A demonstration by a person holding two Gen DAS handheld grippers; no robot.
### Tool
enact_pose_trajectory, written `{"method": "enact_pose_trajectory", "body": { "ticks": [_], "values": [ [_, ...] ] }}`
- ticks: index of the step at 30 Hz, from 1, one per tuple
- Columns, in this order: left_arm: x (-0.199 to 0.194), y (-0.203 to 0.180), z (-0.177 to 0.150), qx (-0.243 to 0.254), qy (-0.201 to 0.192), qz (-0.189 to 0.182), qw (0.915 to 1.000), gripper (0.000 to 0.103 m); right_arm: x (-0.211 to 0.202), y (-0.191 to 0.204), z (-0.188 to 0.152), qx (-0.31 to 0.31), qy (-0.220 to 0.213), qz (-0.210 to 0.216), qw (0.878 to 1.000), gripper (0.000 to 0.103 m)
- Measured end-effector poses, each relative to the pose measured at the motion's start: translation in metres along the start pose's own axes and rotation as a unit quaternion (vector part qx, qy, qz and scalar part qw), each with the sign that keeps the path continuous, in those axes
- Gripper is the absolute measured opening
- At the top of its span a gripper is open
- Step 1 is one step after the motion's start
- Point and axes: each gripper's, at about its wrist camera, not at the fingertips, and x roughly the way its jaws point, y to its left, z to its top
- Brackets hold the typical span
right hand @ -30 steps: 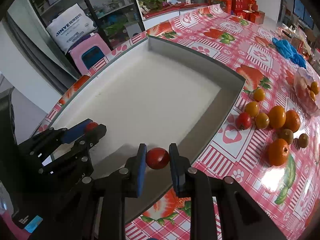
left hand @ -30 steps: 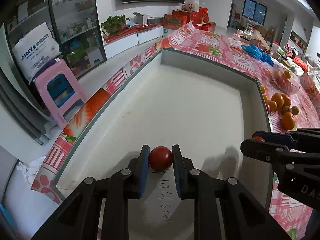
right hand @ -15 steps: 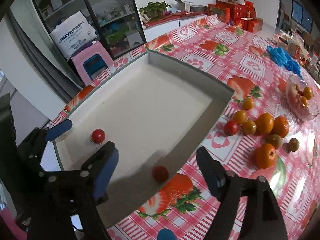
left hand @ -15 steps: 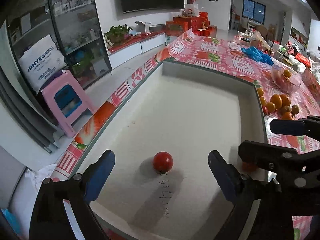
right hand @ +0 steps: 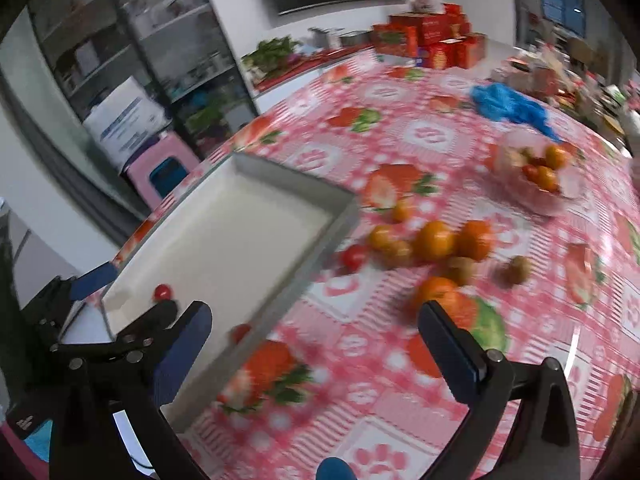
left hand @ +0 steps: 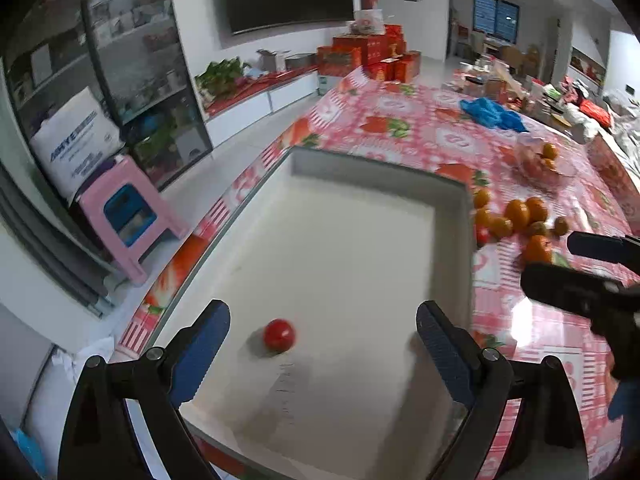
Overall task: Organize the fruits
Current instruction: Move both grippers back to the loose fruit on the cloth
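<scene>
Left gripper (left hand: 322, 334) and right gripper (right hand: 314, 334) jaws have just been opening, empty. Round tomato (left hand: 279, 335) in the tray (left hand: 450, 200) shows no long axis.

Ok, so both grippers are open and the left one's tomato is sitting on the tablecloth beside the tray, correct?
Not quite. The tomato is inside the white tray, resting on its floor, not on the tablecloth; the left wrist view shows it. Both the left gripper and the right gripper are open, as you said.
</scene>
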Motion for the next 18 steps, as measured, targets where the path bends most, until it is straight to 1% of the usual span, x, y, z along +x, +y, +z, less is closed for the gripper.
{"method": "enact_pose_trajectory", "body": {
  "ticks": [4,8,11,14,18],
  "values": [
    [-0.007,-0.025,0.010,0.018,-0.004,-0.010,0.9998,0.095,-0.015,-0.045,-0.002,0.046,-0.015,-0.020,0.999,0.103],
    [-0.005,-0.057,0.017,0.040,0.001,-0.023,0.9989,0.095,-0.024,-0.089,-0.013,0.085,-0.015,-0.049,0.995,0.103],
    [-0.001,-0.084,0.018,0.060,0.008,-0.034,0.9976,0.095,-0.023,-0.118,-0.026,0.099,0.003,-0.083,0.992,0.103],
    [0.007,-0.108,0.018,0.073,0.023,-0.045,0.9961,0.095,-0.019,-0.142,-0.042,0.103,0.031,-0.115,0.988,0.103],
    [0.019,-0.133,0.020,0.081,0.043,-0.064,0.9937,0.095,-0.015,-0.161,-0.059,0.085,0.049,-0.164,0.982,0.103]
  ]
}}
